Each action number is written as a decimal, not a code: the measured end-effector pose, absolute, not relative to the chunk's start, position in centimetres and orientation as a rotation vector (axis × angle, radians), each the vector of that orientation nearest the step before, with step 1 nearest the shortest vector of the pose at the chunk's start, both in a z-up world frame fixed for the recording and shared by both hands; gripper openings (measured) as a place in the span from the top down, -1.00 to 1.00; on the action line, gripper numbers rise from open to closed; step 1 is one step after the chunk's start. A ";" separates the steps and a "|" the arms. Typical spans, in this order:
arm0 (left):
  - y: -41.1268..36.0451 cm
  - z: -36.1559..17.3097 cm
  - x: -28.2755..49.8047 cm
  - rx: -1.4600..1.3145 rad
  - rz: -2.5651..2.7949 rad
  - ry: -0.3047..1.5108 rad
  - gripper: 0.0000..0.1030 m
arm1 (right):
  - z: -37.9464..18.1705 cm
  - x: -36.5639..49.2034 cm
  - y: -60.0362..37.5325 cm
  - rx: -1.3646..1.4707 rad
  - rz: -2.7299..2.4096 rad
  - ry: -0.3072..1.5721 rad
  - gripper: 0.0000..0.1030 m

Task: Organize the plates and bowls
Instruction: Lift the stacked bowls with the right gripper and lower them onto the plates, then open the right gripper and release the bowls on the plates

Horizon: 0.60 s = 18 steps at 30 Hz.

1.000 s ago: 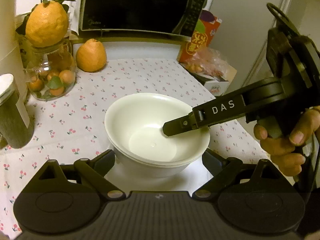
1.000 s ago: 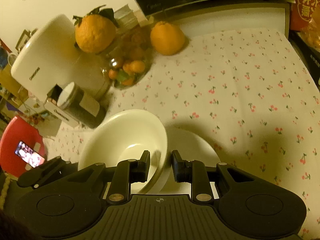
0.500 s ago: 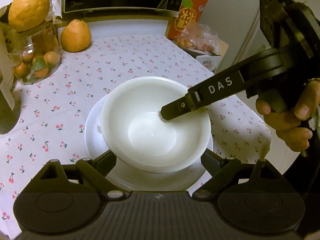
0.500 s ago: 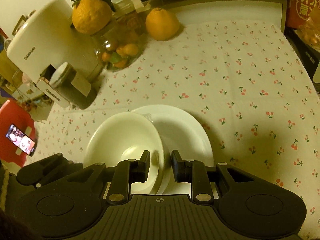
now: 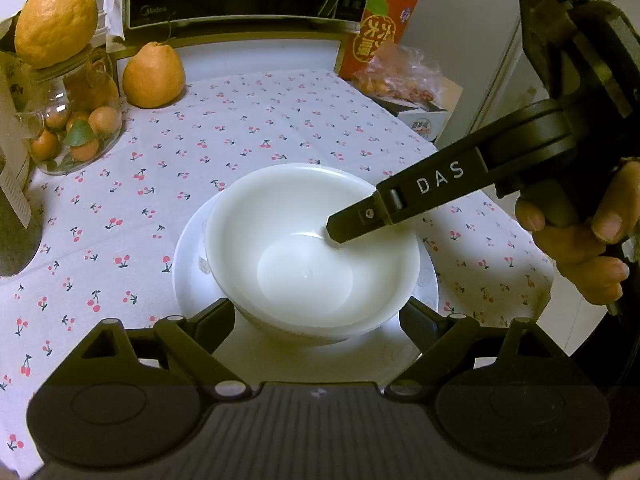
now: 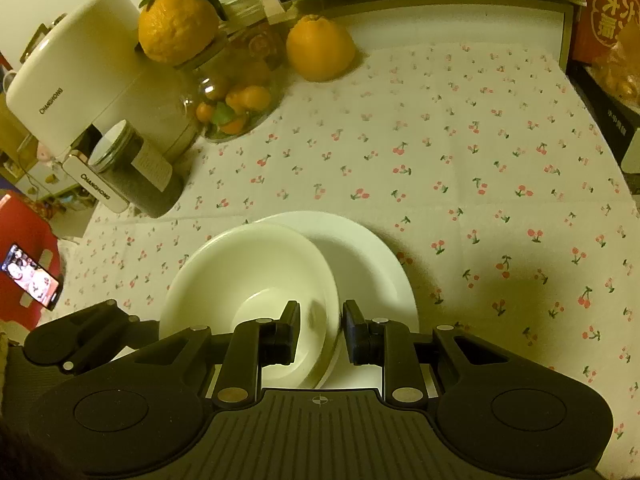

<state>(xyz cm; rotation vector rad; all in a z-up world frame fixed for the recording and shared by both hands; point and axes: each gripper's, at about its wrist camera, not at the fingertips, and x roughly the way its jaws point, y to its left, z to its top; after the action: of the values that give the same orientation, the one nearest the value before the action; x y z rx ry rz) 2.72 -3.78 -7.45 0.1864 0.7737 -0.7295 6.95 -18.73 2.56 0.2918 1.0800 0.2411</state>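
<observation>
Bowl: glossy white ceramic bowl on round white plate, mid tabletop.
Right hand-held gripper: narrow, pinching bowl rim.
Left hand-held gripper: wide, closing around bowl; fingertips hidden.
Nearby: glass fruit jar, well apart.

The left gripper sits along the bottom of the left wrist view, its 2 black fingers spread wide and closing, 1 on each side of the white ceramic bowl, neither visibly pressing on it. The right gripper fills the bottom of the right wrist view, its 2 black pads clamped on the bowl's rim, 1 inside and 1 outside. In the left wrist view its finger reaches in from the right, held by the person's right hand at the right edge.
</observation>
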 end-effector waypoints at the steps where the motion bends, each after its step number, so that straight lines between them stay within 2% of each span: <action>1: -3.8 -7.5 2.8 0.188 -0.731 0.773 -0.69 | 2.6 6.9 -18.8 0.293 0.240 1.079 0.55; 5: -3.8 -7.5 2.8 0.190 -0.733 0.776 -0.69 | 2.5 6.9 -18.8 0.301 0.241 1.075 0.52; 9: -3.8 -7.4 2.8 0.195 -0.738 0.777 -0.79 | 2.9 6.9 -18.8 0.286 0.242 1.053 0.49; 11: -3.8 -7.4 2.8 0.199 -0.739 0.783 -0.81 | 3.1 6.9 -18.9 0.297 0.243 1.050 0.21; 14: -3.7 -7.0 2.6 0.193 -0.727 0.786 -0.90 | 3.6 6.8 -19.4 0.312 0.243 1.032 -0.10; 18: -3.7 -6.3 1.9 0.198 -0.724 0.779 -0.95 | 4.5 6.4 -20.1 0.287 0.221 1.002 -0.29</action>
<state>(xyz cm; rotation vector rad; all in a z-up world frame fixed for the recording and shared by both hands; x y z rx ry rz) 1.93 -3.67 -6.29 0.1977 0.7787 -0.7242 6.39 -20.12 4.53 0.2873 1.0016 0.2211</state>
